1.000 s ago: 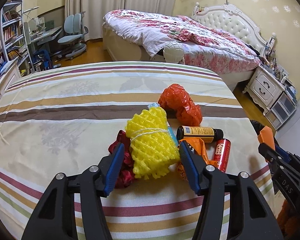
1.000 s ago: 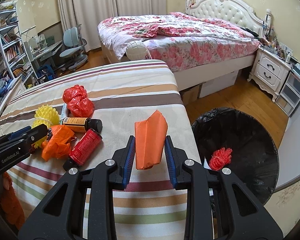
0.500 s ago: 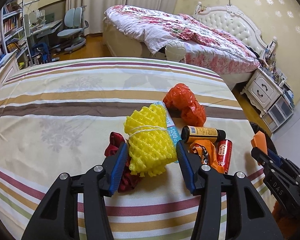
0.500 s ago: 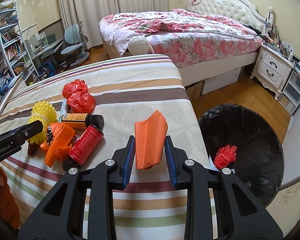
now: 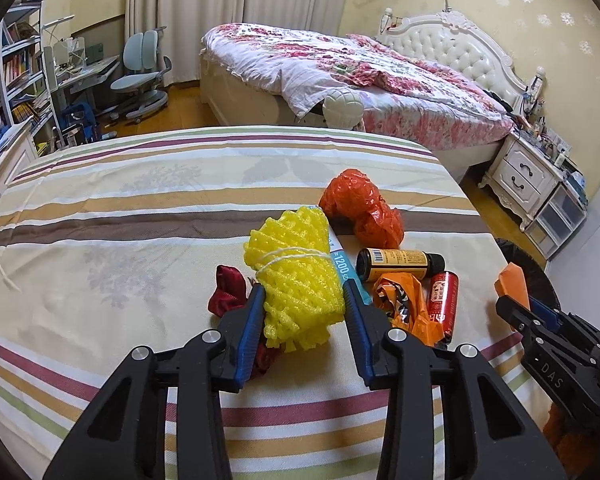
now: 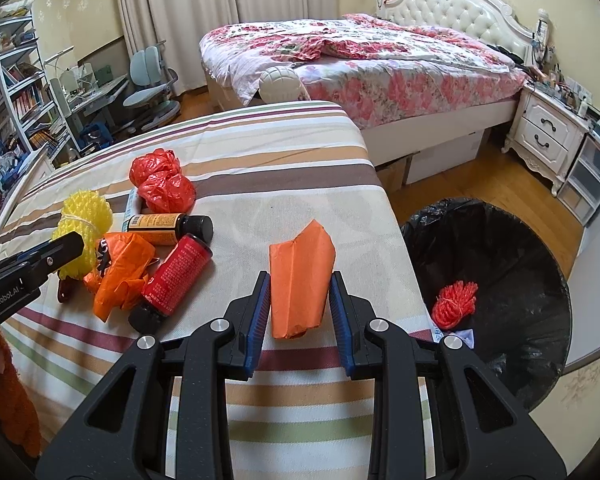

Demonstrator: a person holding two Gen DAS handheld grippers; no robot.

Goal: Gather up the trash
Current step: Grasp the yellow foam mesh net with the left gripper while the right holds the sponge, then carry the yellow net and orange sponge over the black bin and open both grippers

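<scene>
Presently, soft yellow foam fruit net (image 5: 296,280) is bracketed mid-body by left tongs (image 5: 305,314), contact uncertain; light orange paper (image 6: 300,280) is clamped by right tongs (image 6: 300,308).

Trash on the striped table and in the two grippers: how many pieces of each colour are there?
Orange: 2, paper in the right gripper, wrapper.
Red-orange: 1, bag.
Yellow: 1, foam net between the left gripper's fingers.
Red: 1, can.
Dark red: 1, scrap.
Brown: 1, bottle.
Blue: 1, packet.
Total: 8
</scene>
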